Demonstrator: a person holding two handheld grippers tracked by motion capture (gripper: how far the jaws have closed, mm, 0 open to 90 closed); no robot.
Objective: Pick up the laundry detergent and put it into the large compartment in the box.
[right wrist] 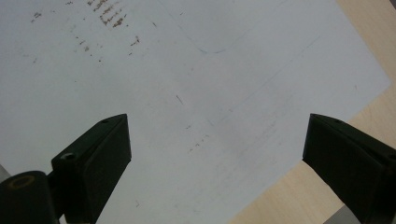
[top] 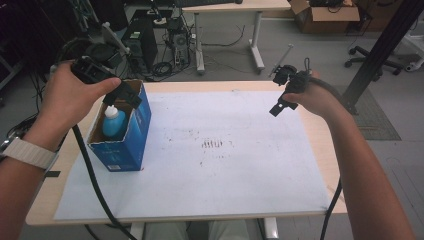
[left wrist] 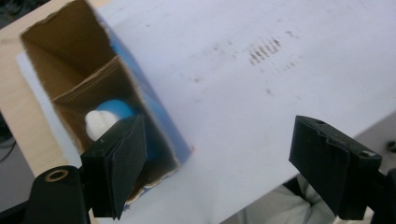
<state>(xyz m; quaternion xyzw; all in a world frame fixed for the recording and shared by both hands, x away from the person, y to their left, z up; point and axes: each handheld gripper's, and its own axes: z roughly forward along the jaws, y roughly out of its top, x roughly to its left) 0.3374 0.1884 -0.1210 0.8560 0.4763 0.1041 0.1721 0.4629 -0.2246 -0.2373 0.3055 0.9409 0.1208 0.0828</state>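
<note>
Box [top: 122,135] stands upright at the left of the white sheet [top: 225,165] on the table [top: 320,135], open top up, long axis vertical. Inside, a blue bottle [top: 113,124], white cap up, in one of two compartments. Left gripper [left wrist: 215,154] hovers above the box mouth, jaws wide apart, empty. Right gripper [right wrist: 217,163] well apart, over the sheet's right part, jaws spread, holding nothing.

Wooden table [top: 320,130] is carrying a stained white sheet [top: 225,165] | open blue carton [top: 131,137] is standing on sheet's left side
</note>
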